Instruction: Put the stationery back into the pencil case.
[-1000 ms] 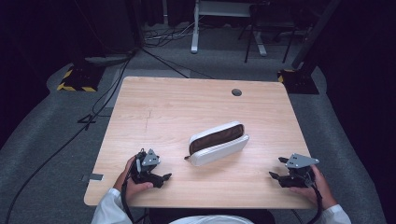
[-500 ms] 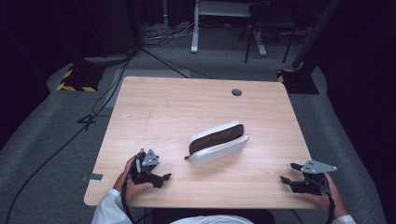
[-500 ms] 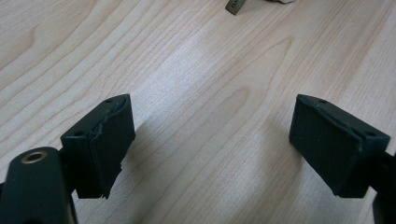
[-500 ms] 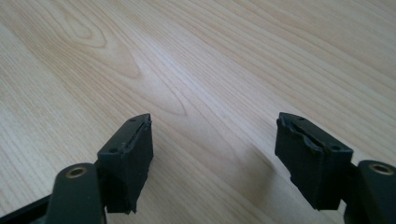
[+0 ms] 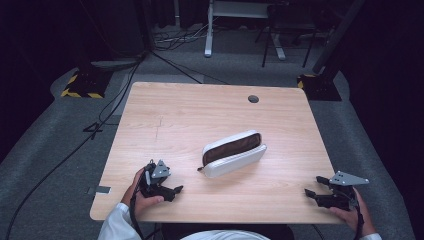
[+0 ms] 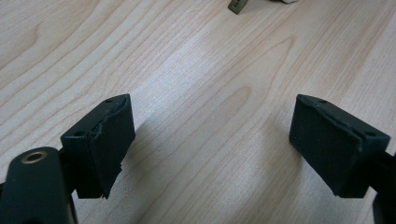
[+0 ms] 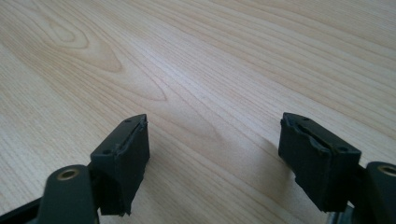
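Observation:
A white pouch with a dark brown zipped top (image 5: pixel 233 152) lies slantwise near the middle of the wooden table (image 5: pixel 200 115). My left gripper (image 5: pixel 177 189) rests on the table near the front left edge, jaws open and pointing right toward the pouch, nothing between them. In the left gripper view the gripper (image 6: pixel 210 149) stands wide open over bare wood, and the pouch's zip pull (image 6: pixel 236 6) peeks in at the top. My right gripper (image 5: pixel 314 187) sits at the front right corner, open and empty; in the right gripper view the right gripper (image 7: pixel 214 158) frames bare wood.
A round cable hole (image 5: pixel 253 99) is at the table's far right. Beyond the table are a grey floor, cables (image 5: pixel 75 145), a white desk leg (image 5: pixel 208 30) and yellow-black striped bases (image 5: pixel 80 85).
The right hand and its gripper have slid back and to the right, toward the table's front right corner. The left gripper and the pouch have not moved.

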{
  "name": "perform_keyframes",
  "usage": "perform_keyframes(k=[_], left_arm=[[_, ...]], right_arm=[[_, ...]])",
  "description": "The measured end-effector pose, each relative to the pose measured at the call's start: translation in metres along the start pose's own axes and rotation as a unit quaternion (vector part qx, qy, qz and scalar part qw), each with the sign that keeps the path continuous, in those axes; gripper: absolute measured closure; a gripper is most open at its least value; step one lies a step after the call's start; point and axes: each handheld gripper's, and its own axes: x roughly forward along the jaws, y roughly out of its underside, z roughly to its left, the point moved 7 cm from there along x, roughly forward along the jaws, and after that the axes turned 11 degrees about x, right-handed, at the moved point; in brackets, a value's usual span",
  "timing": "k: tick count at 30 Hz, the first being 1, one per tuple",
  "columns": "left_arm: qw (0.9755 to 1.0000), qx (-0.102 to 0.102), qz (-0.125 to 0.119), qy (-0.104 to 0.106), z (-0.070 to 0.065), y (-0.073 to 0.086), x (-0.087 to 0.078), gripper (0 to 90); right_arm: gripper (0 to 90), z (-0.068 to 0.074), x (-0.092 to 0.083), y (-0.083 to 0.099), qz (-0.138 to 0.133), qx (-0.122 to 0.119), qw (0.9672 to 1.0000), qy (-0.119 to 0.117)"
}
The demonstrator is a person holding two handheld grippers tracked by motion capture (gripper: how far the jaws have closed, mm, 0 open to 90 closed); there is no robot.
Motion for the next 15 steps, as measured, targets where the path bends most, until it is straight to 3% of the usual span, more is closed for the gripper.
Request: perform_keyframes(k=[15], left_arm=[[1.0, -0.003, 0.0, -0.001, -0.0004, 0.0007, -0.0006, 14.8]], right_arm=[[25.1, -0.0007, 0.0005, -0.0005, -0.001, 0.004, 1.0, 0.005]])
